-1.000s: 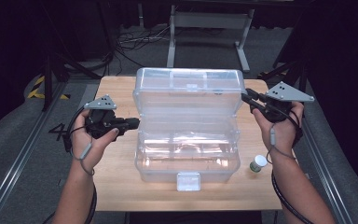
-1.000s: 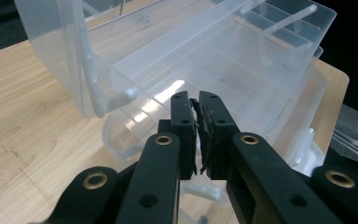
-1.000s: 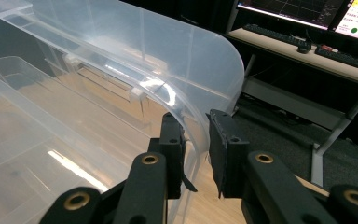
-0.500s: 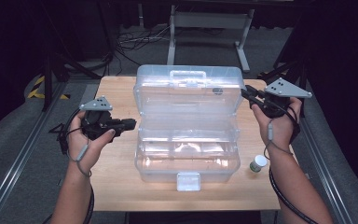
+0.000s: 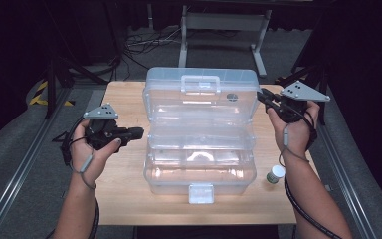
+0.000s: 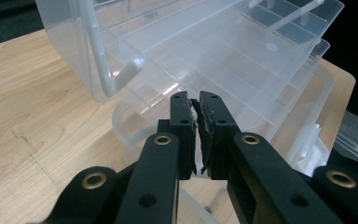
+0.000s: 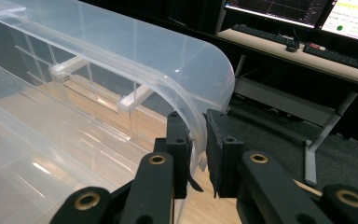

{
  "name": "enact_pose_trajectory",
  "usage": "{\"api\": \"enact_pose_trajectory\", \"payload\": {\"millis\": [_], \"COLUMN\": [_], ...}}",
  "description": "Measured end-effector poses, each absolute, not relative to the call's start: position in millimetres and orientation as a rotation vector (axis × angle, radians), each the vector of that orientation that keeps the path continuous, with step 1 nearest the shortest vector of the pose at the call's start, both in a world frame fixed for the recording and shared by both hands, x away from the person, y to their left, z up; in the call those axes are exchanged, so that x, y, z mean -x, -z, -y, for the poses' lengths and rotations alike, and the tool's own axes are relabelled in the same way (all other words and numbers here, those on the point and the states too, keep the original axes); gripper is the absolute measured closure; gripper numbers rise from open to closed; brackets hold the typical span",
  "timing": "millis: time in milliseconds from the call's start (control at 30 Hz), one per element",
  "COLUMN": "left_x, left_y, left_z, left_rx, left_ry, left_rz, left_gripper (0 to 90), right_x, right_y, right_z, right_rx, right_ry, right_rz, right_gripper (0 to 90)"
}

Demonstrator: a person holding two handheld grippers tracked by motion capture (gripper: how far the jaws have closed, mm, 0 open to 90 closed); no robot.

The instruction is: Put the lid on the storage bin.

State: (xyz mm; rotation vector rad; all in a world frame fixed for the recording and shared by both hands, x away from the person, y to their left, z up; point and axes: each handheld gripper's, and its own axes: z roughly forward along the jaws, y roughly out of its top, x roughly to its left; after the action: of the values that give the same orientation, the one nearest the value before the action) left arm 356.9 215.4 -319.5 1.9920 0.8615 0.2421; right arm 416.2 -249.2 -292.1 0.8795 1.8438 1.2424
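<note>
A clear plastic toolbox (image 5: pixel 201 172) stands open in the middle of the wooden table (image 5: pixel 124 184). Its lid (image 5: pixel 201 97) stands nearly upright at the back, and a clear inner tray (image 5: pixel 201 137) hangs between lid and base. My right gripper (image 5: pixel 262 95) is at the lid's right end. Its jaws have just been closing, and they pinch the lid's curved rim (image 7: pixel 214 79) in the right gripper (image 7: pixel 196 121) view. My left gripper (image 5: pixel 138 132) is shut on nothing, left of the box. In the left gripper (image 6: pixel 196 100) view it points at the box's side wall (image 6: pixel 135 130).
A small bottle (image 5: pixel 276 174) with a white cap stands on the table right of the box's base. The box's front latch (image 5: pixel 201 193) overhangs near the table's front edge. Metal rails run down both sides of the table, and a stand and cables lie behind it.
The lid has tipped from leaning back to nearly upright, its handle now facing the camera, with my right gripper on its rim. The left gripper has stayed where it was.
</note>
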Motion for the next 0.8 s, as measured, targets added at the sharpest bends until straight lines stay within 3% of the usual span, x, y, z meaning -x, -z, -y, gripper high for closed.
{"api": "enact_pose_trajectory", "payload": {"millis": [800], "left_x": [-355.8], "left_y": [322.3], "left_z": [-223.8], "left_rx": [-1.979], "left_ry": [-0.24], "left_rz": [-0.891], "left_gripper": [84.0], "right_x": [-437.3], "right_y": [293.3], "right_z": [246.9], "right_rx": [-0.936], "right_ry": [-1.254], "right_rz": [-1.811], "right_gripper": [82.9]}}
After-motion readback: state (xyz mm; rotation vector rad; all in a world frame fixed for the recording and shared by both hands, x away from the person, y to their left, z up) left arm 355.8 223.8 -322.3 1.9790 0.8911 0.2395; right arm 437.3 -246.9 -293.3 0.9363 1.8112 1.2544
